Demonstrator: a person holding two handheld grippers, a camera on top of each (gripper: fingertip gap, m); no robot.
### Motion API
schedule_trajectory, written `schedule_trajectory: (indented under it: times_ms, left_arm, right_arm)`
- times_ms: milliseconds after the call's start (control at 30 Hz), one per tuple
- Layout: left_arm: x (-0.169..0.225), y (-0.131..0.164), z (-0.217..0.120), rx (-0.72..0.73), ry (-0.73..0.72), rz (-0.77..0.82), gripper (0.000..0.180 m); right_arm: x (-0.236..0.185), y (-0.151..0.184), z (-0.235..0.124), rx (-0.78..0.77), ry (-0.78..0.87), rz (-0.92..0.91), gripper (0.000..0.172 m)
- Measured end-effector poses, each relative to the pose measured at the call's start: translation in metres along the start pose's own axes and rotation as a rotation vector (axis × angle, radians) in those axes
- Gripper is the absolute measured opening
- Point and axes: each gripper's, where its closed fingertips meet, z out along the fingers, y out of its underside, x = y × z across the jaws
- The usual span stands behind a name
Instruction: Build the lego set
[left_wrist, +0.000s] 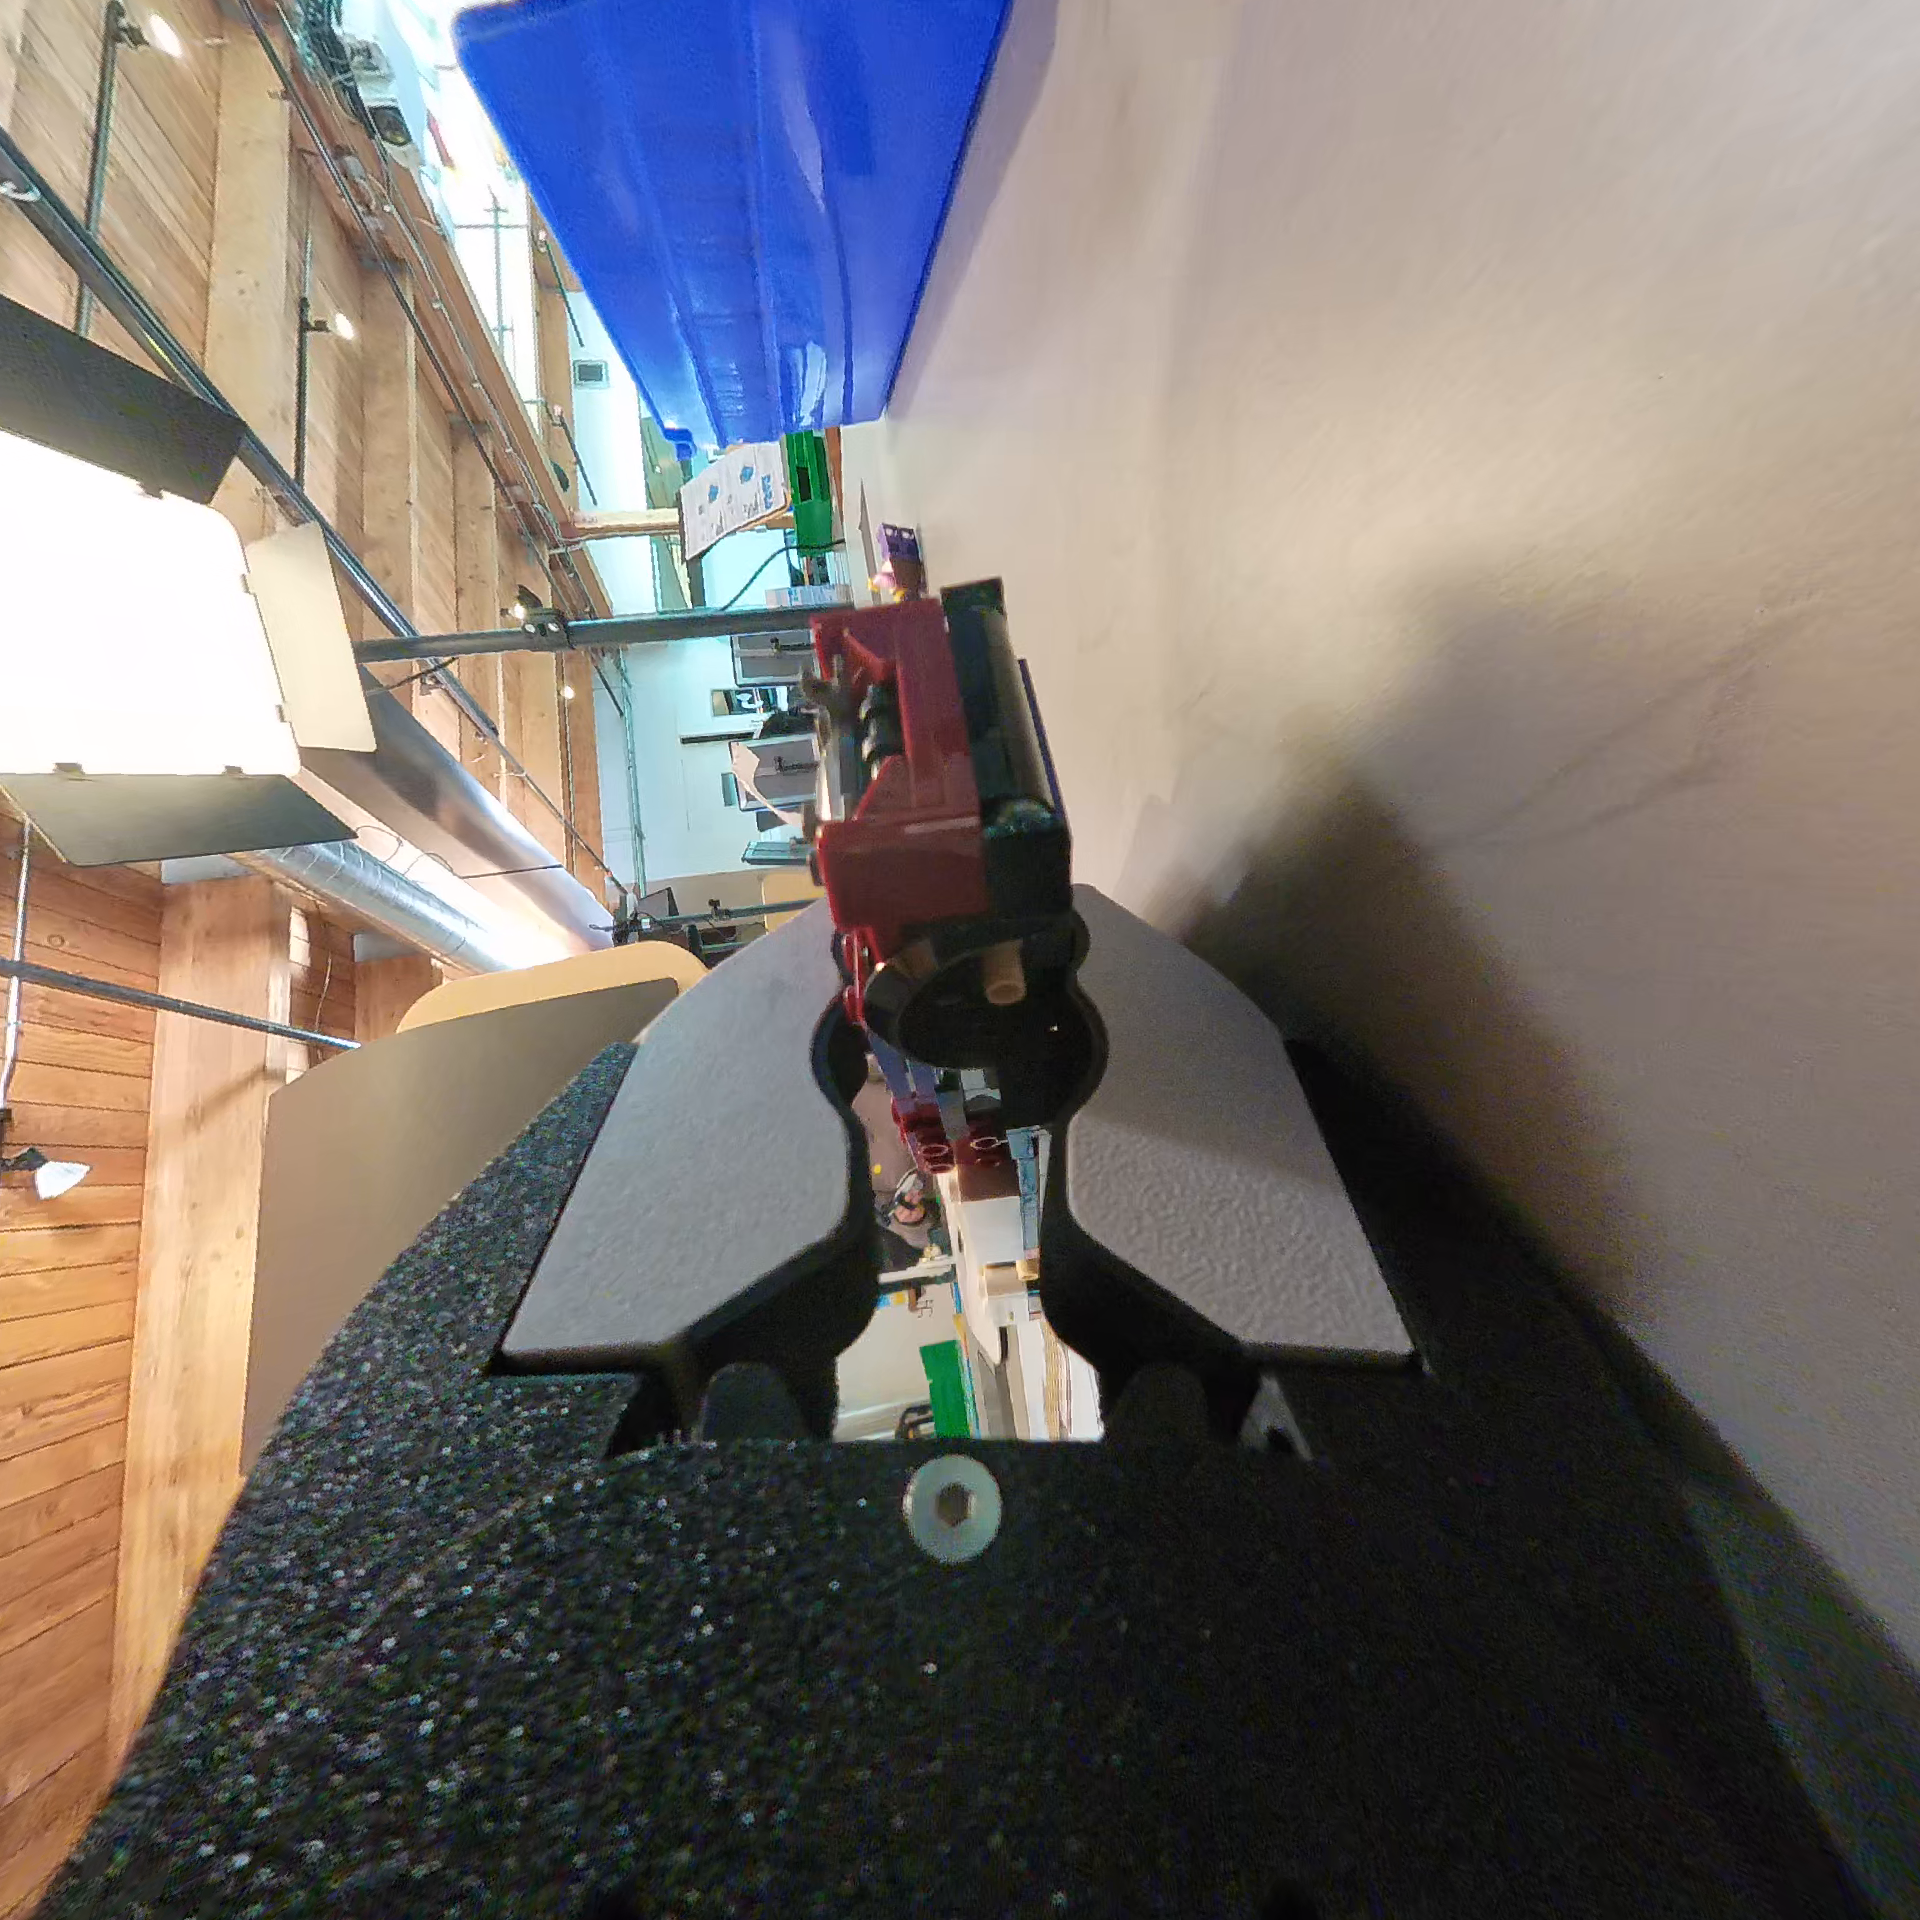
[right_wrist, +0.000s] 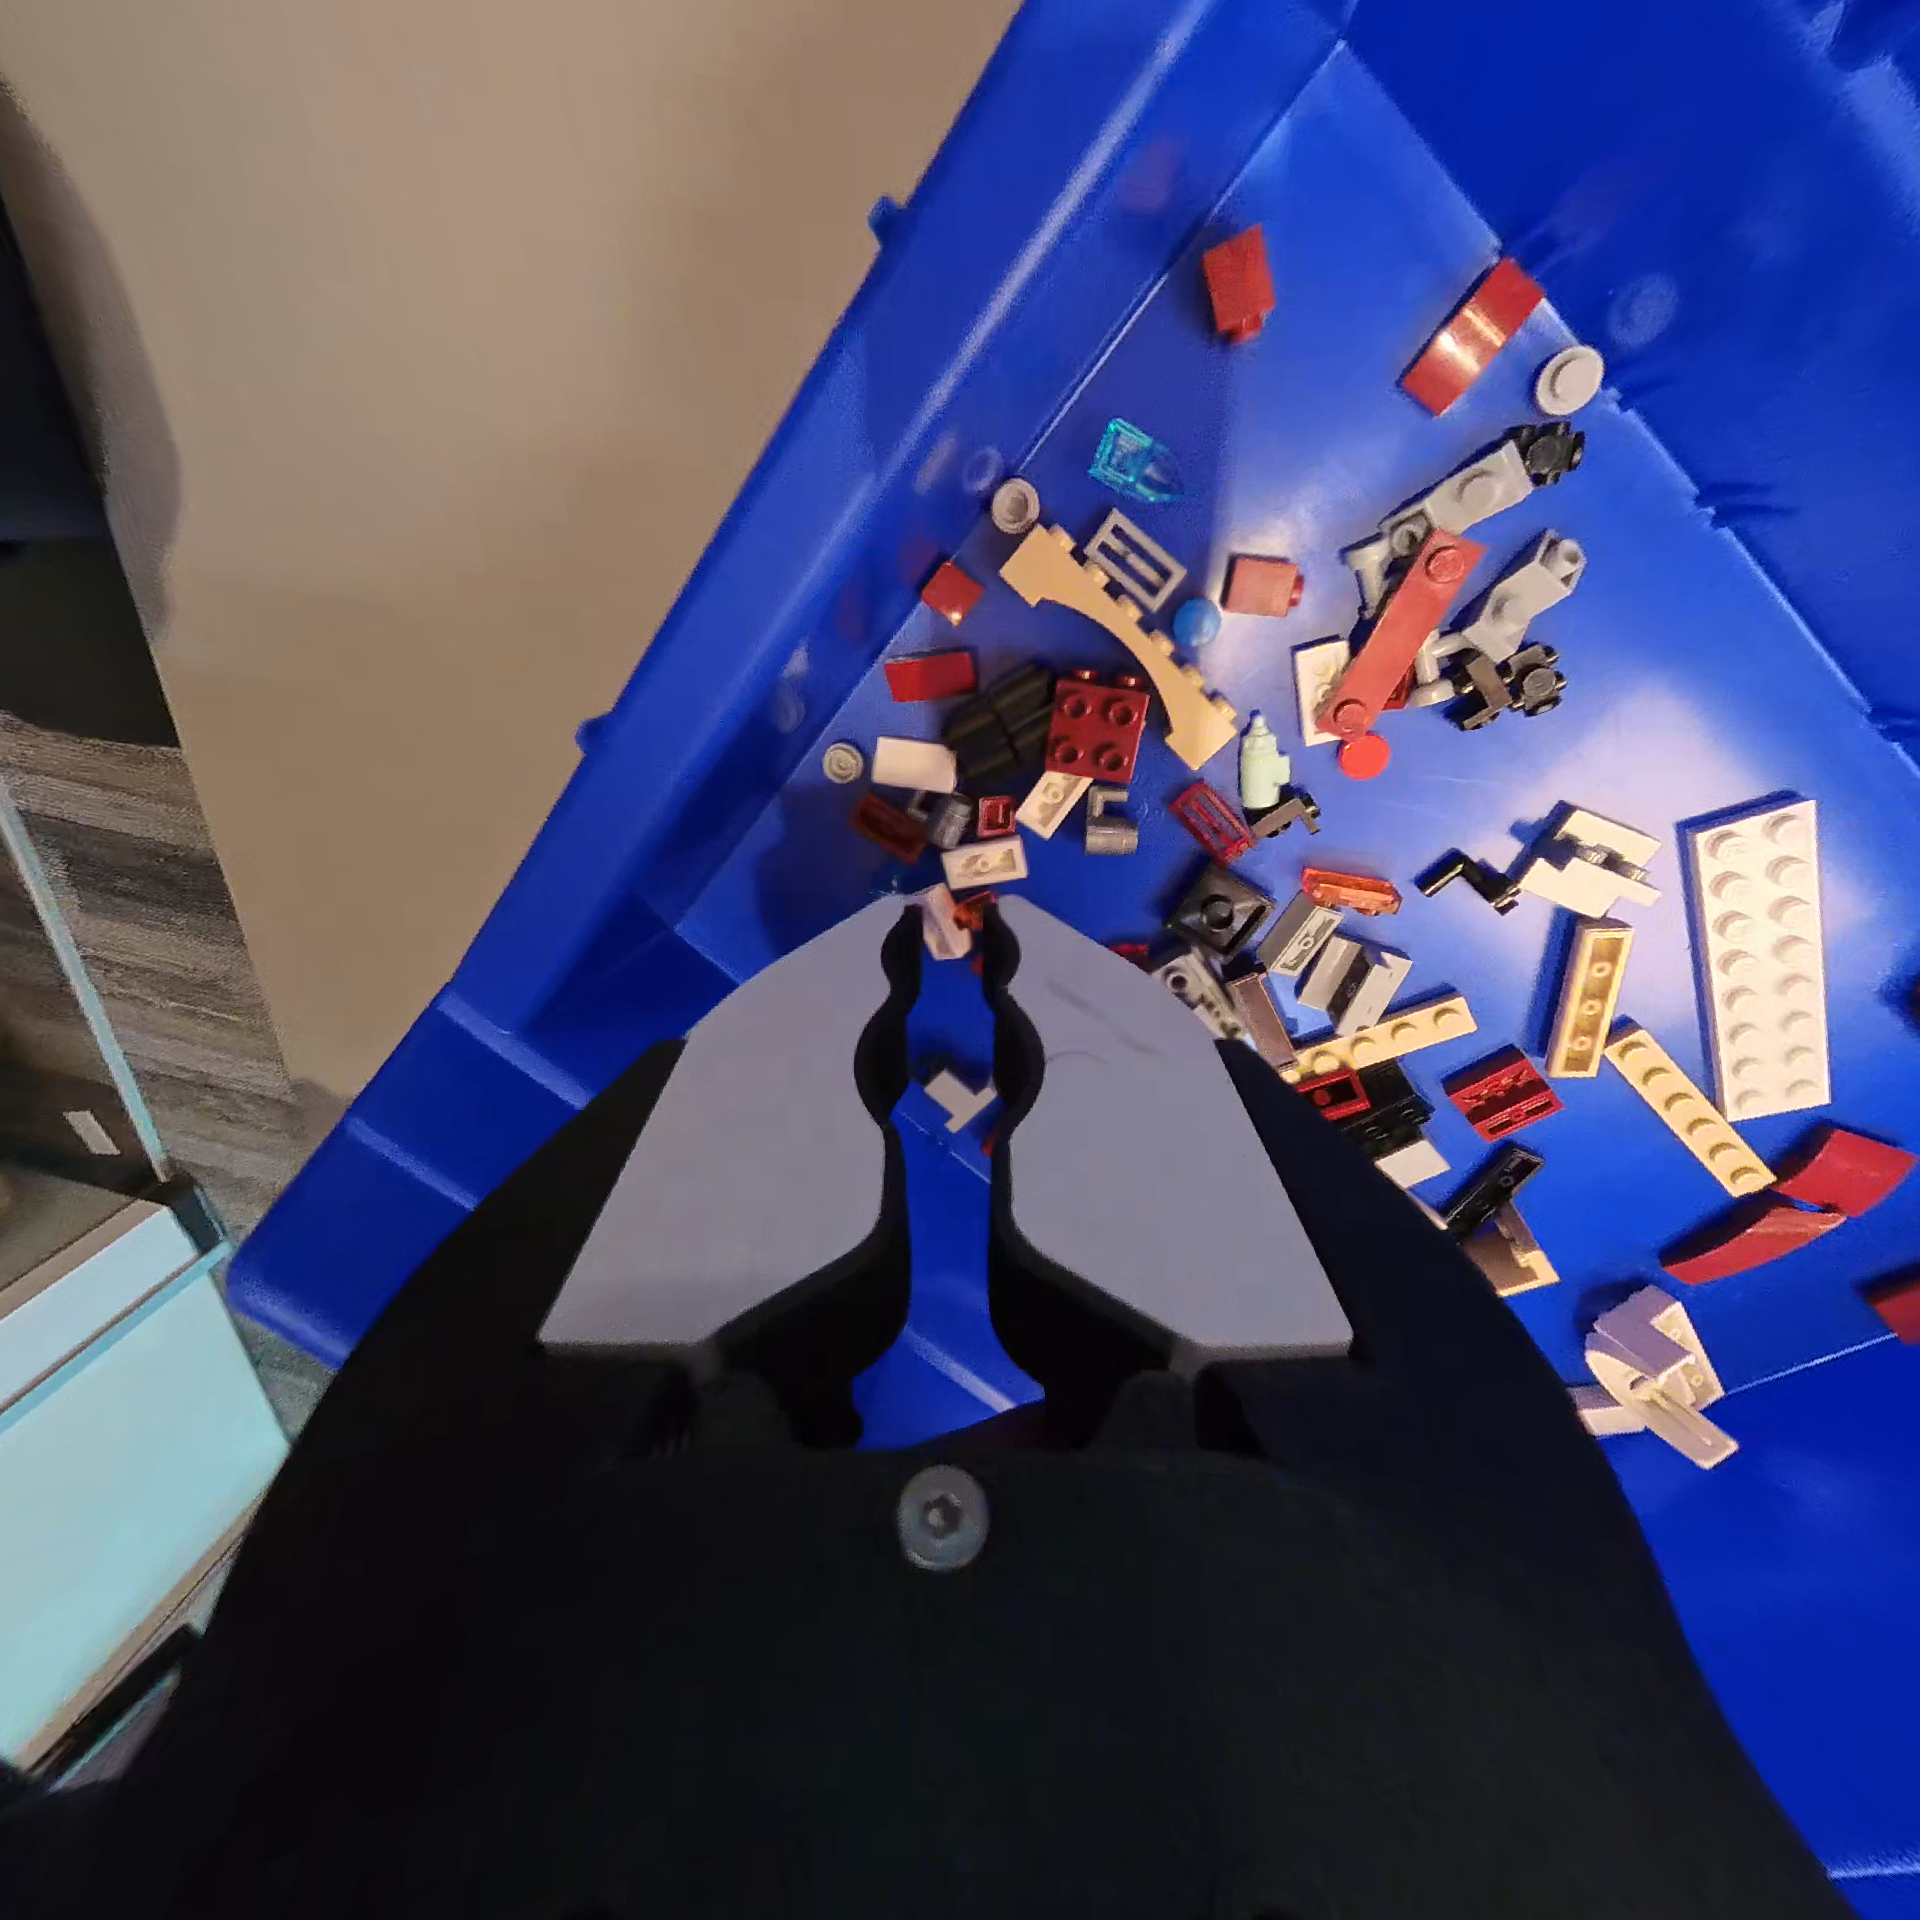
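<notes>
Left wrist view — left tongs (left_wrist: 961, 997) clamp brick model (left_wrist: 940, 790) beside beige tabletop (left_wrist: 1455, 416); right tongs (right_wrist: 951, 925) pinch small bricks (right_wrist: 954, 920) over blue bin (right_wrist: 1714, 727).

— Anything legible on your feeds?

— Nothing I can read. In my left wrist view, a cardboard box (left_wrist: 732, 499) beyond the far end of the blue bin (left_wrist: 727, 208) carries blue printing, but it is too small and lies sideways.

— And the right?

— Raised marks (right_wrist: 956, 468) on the bin's side wall, blurred. A white tile (right_wrist: 983, 862) near that wall and a grey tile (right_wrist: 1299, 940) towards the middle of the bin's floor bear small printed designs that I can't make out.
</notes>
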Motion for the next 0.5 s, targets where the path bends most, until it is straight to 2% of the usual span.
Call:
schedule_trajectory:
  times_ms: [33, 200, 500]
  left_arm:
    - [0.0, -0.001, 0.0, 0.006, 0.0, 0.0, 0.033]
    - [0.001, -0.005, -0.002, 0.021, 0.004, 0.002, 0.033]
    - [-0.001, -0.006, -0.003, 0.025, 0.002, -0.002, 0.033]
  right_arm:
    - [0.001, 0.001, 0.003, -0.014, -0.007, 0.001, 0.011]
    - [0.001, 0.009, 0.011, -0.081, -0.038, -0.008, 0.011]
    - [0.002, 0.011, 0.017, -0.096, -0.059, -0.035, 0.011]
